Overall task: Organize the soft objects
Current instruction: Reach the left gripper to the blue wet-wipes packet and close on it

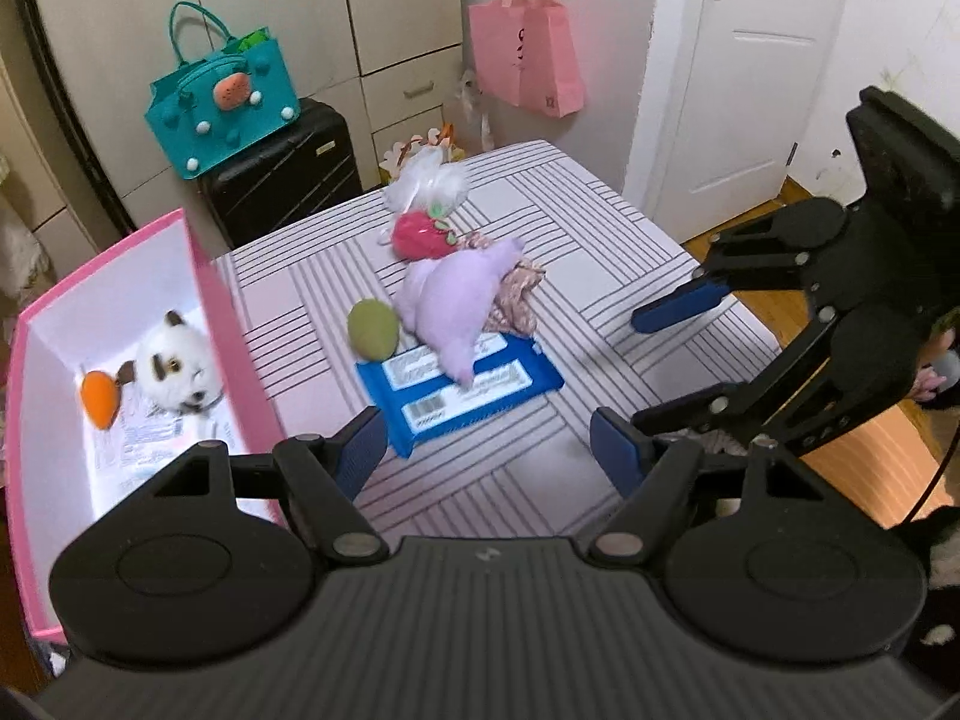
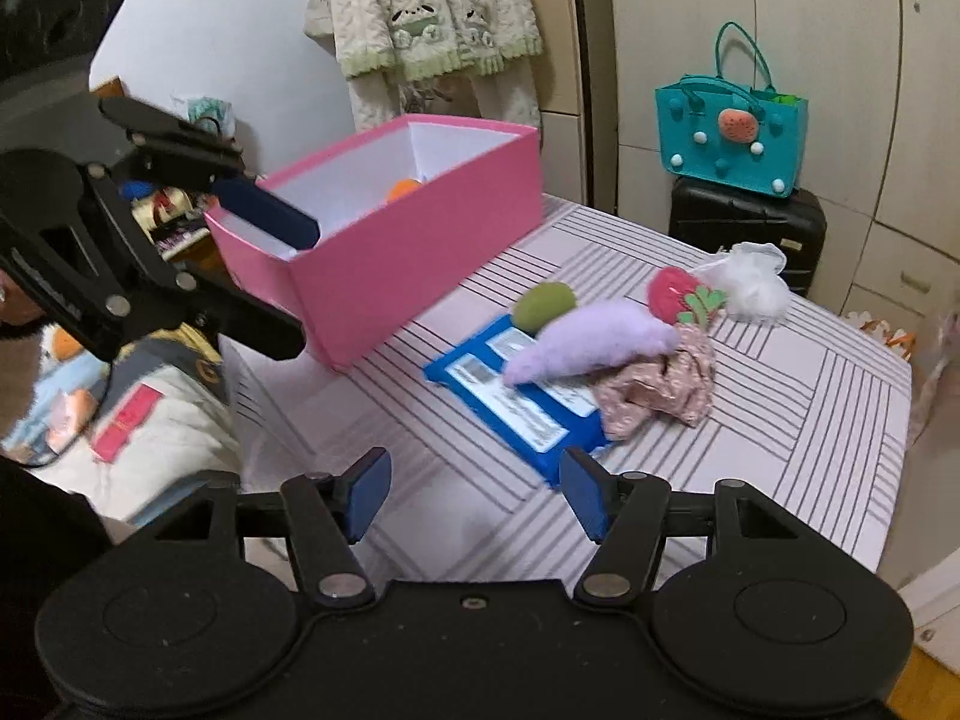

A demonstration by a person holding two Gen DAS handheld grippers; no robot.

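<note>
A pink box stands on the striped table's left side, holding a white plush cat and an orange soft toy. On the table lie a purple plush, a green ball, a red strawberry plush, a white puff, a patterned cloth and a blue wipes pack. My left gripper is open and empty before the pack. My right gripper is open and empty.
A teal bag sits on a black suitcase behind the table. A pink bag hangs by a white door. Clothes hang on the wall. Bedding lies left of the table.
</note>
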